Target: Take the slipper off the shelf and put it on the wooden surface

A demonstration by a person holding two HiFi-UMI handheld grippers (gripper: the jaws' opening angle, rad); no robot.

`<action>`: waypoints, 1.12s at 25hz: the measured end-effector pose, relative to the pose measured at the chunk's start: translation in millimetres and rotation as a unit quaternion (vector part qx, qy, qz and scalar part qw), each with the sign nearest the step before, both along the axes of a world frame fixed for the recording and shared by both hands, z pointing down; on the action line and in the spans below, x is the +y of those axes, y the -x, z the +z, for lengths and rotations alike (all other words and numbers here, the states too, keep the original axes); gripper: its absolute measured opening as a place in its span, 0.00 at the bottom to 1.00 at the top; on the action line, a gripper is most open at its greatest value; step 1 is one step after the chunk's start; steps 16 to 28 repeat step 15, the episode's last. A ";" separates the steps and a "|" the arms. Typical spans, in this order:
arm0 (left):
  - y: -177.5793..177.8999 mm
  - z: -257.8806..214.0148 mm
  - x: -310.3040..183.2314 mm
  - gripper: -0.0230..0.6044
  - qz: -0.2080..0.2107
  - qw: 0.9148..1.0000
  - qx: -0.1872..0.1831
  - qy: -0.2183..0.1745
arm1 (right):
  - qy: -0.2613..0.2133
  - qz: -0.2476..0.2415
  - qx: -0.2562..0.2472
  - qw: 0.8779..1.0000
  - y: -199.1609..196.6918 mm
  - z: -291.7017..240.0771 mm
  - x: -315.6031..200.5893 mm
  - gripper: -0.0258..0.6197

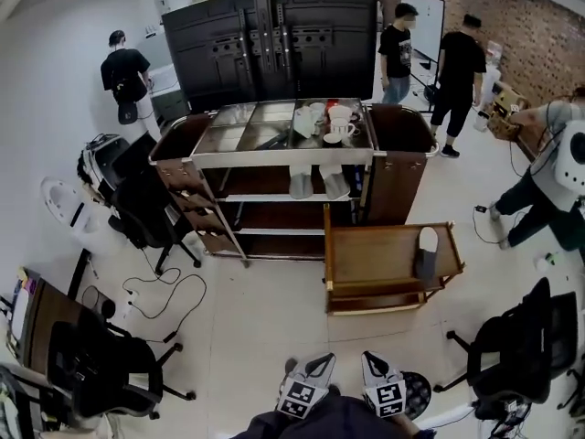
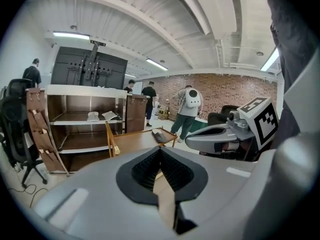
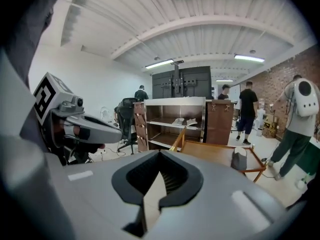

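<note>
**Grippers shut and empty, slippers on the shelf**

The left gripper (image 2: 160,154) and right gripper (image 3: 160,159) sit at the bottom centre of the head view, each with its jaws pressed together on nothing. Two pale slippers (image 1: 300,184) lie side by side on the shelf (image 1: 265,198) at frame centre. A third slipper (image 1: 426,252) rests on the wooden surface (image 1: 375,254), right of centre. The next pick likely calls for stepping closer, opening one gripper's jaws wide, and pinching a slipper's near edge.
</note>
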State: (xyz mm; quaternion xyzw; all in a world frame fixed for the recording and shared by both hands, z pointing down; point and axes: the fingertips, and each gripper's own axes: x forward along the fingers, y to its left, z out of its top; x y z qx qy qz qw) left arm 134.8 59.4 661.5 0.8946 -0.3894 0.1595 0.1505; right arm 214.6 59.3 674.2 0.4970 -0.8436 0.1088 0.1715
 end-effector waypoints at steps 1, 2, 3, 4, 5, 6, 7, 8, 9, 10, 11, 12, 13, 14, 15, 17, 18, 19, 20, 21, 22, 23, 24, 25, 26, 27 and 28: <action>-2.2 1.3 0.4 0.06 0.003 1.000 -0.002 0.000 | -0.004 -0.011 0.006 1.000 4.5 -1.8 1.8 0.04; -3.7 1.7 -0.2 0.06 0.004 1.000 -0.002 0.001 | -0.009 -0.020 0.011 1.000 6.9 -2.3 2.8 0.04; -4.8 1.1 -0.8 0.06 0.004 1.000 -0.001 0.001 | -0.014 -0.026 0.012 0.999 6.8 -1.5 3.3 0.04; -5.7 0.4 -1.1 0.06 0.005 1.000 -0.002 0.000 | -0.016 -0.028 0.011 0.999 5.4 -1.7 3.5 0.04; -6.5 -0.1 -0.8 0.06 0.007 1.000 -0.003 0.000 | -0.017 -0.027 0.010 0.999 3.6 -3.3 3.7 0.04; -7.5 -0.2 0.0 0.06 0.009 1.000 -0.005 -0.001 | -0.017 -0.024 0.010 1.000 1.8 -4.9 4.0 0.04; -9.1 0.0 1.3 0.06 0.012 1.000 -0.007 -0.001 | -0.017 -0.021 0.010 1.000 -0.1 -5.6 4.3 0.04; -11.2 0.2 2.7 0.06 0.016 1.000 -0.008 -0.002 | -0.017 -0.018 0.009 1.000 -2.2 -5.2 4.8 0.04; -13.6 0.4 3.6 0.06 0.018 1.000 -0.009 -0.003 | -0.016 -0.016 0.009 1.000 -4.3 -4.3 5.3 0.04; -15.8 0.5 3.7 0.06 0.020 1.000 -0.010 -0.004 | -0.015 -0.015 0.007 1.000 -6.1 -3.0 5.8 0.04; -17.2 0.7 3.2 0.06 0.020 1.000 -0.011 -0.005 | -0.015 -0.016 0.007 1.000 -7.4 -1.6 6.4 0.04; -17.8 1.1 2.6 0.06 0.018 1.000 -0.012 -0.006 | -0.015 -0.018 0.006 1.000 -8.5 0.2 7.3 0.04; -18.1 1.8 2.2 0.06 0.016 1.000 -0.014 -0.007 | -0.016 -0.020 0.006 1.000 -9.7 2.3 8.3 0.04; -18.2 2.6 2.0 0.06 0.014 1.000 -0.015 -0.007 | -0.017 -0.022 0.007 1.000 -10.8 4.6 9.4 0.04; -18.3 3.4 1.8 0.06 0.012 1.000 -0.017 -0.007 | -0.018 -0.024 0.007 1.000 -12.0 6.9 10.4 0.04; -18.3 3.4 1.8 0.06 0.012 1.000 -0.017 -0.007 | -0.018 -0.024 0.007 1.000 -12.0 6.9 10.4 0.04; -18.3 3.4 1.8 0.06 0.012 1.000 -0.017 -0.007 | -0.018 -0.024 0.007 1.000 -12.0 6.9 10.4 0.04; -18.3 3.4 1.8 0.06 0.012 1.000 -0.017 -0.007 | -0.018 -0.024 0.007 1.000 -12.0 6.9 10.4 0.04; -18.3 3.4 1.8 0.06 0.012 1.000 -0.017 -0.007 | -0.018 -0.024 0.007 1.000 -12.0 6.9 10.4 0.04; -18.3 3.4 1.8 0.06 0.012 1.000 -0.017 -0.007 | -0.018 -0.024 0.007 1.000 -12.0 6.9 10.4 0.04; -18.3 3.4 1.8 0.06 0.012 1.000 -0.017 -0.007 | -0.018 -0.024 0.007 1.000 -12.0 6.9 10.4 0.04; -18.3 3.4 1.8 0.06 0.012 1.000 -0.017 -0.007 | -0.018 -0.024 0.007 1.000 -12.0 6.9 10.4 0.04; -18.3 3.4 1.8 0.06 0.012 1.000 -0.017 -0.007 | -0.018 -0.024 0.007 1.000 -12.0 6.9 10.4 0.04; -18.3 3.4 1.8 0.06 0.012 1.000 -0.017 -0.007 | -0.018 -0.024 0.007 1.000 -12.0 6.9 10.4 0.04; -18.3 3.4 1.8 0.06 0.012 1.000 -0.017 -0.007 | -0.018 -0.024 0.007 1.000 -12.0 6.9 10.4 0.04; -18.3 3.4 1.8 0.06 0.012 1.000 -0.017 -0.007 | -0.018 -0.024 0.007 1.000 -12.0 6.9 10.4 0.04; -18.3 3.4 1.8 0.06 0.012 1.000 -0.017 -0.007 | -0.018 -0.024 0.007 1.000 -12.0 6.9 10.4 0.04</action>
